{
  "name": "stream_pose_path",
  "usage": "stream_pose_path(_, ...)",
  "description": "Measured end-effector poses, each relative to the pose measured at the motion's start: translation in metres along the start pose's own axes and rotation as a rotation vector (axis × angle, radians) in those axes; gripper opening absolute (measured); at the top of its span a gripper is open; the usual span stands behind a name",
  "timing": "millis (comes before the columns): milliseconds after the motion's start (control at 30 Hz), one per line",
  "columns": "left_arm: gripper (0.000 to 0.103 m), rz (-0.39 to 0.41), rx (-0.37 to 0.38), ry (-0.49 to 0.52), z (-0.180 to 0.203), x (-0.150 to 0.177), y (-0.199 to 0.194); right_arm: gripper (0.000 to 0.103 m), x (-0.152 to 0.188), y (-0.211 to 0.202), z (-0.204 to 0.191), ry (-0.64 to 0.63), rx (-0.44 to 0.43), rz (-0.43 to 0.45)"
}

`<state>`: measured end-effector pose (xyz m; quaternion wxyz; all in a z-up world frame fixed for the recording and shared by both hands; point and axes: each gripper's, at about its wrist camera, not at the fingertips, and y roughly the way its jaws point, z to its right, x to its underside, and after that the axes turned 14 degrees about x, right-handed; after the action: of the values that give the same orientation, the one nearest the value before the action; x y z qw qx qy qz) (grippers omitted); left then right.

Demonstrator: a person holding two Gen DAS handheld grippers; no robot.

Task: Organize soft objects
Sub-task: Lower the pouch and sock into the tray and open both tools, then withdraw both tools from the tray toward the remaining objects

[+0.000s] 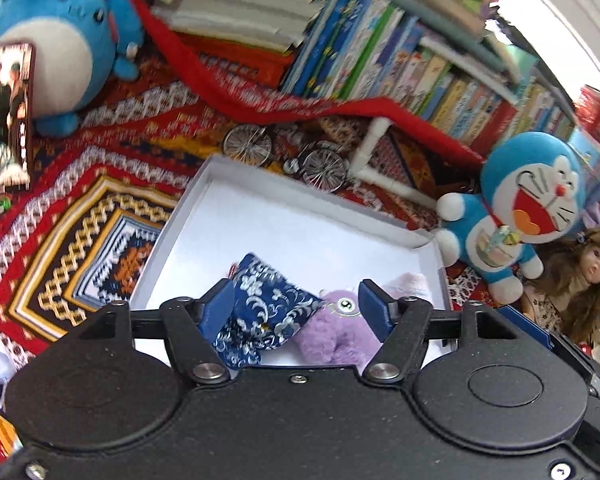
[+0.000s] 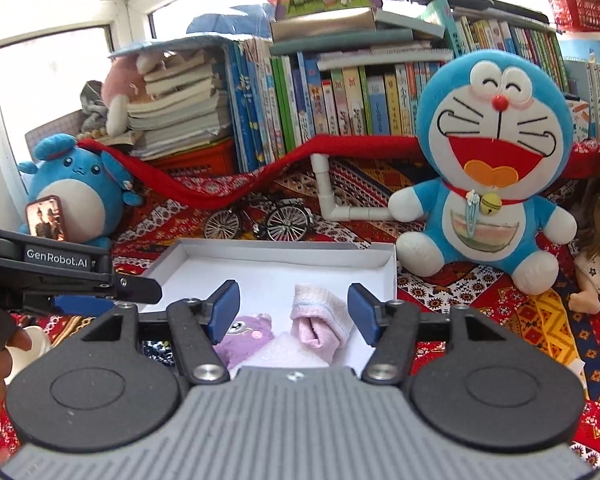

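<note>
Left wrist view: blue brocade pouch (image 1: 260, 304) and purple plush (image 1: 336, 328) lie in the near end of the white box (image 1: 204, 196), touching each other; a pink item's edge shows just beyond the plush. Left gripper (image 1: 296, 306) hangs over them with jaws apart, nothing pinched, though the pouch sits right against its left pad. Right view shows the pink rolled sock (image 2: 320, 316) in the same box, just right of the purple plush, with the right gripper (image 2: 292, 310) above it, jaws also apart and clamped on nothing. Looks like a release step: all three soft items are down in the box and both claws are free. To do it well, I'd lift both grippers straight off without dragging the pads through fabric; the pouch edge could snag on that left pad. Far half of the box is bare, so later items should go there rather than pile on the near corner. Outside the box on the patterned cloth (image 1: 100, 216): Doraemon plush (image 2: 496, 160) just right of it, round blue plush (image 2: 76, 192) far left, toy bicycle (image 2: 260, 220) behind the far wall.
</note>
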<state>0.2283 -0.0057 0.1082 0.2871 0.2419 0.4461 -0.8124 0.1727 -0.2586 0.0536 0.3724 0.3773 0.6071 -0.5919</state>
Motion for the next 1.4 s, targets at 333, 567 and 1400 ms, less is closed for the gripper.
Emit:
stream_pose_path(333,0.074,0.050,0.027,0.103,0.015,0.010,-0.027,0.080,0.004,-0.034,-0.001,-0.018,-0.029,0.062)
stream_pose_path(567,0.078,0.084,0.076,0.176,0.024,0.025,-0.051,0.083,0.011,-0.057,-0.003,-0.037,-0.052,0.105)
stream_pose_path(1400,0.085,0.166,0.130,0.403,0.025,0.121,-0.116,0.090,0.079,-0.120,-0.013,-0.110,-0.109,0.153)
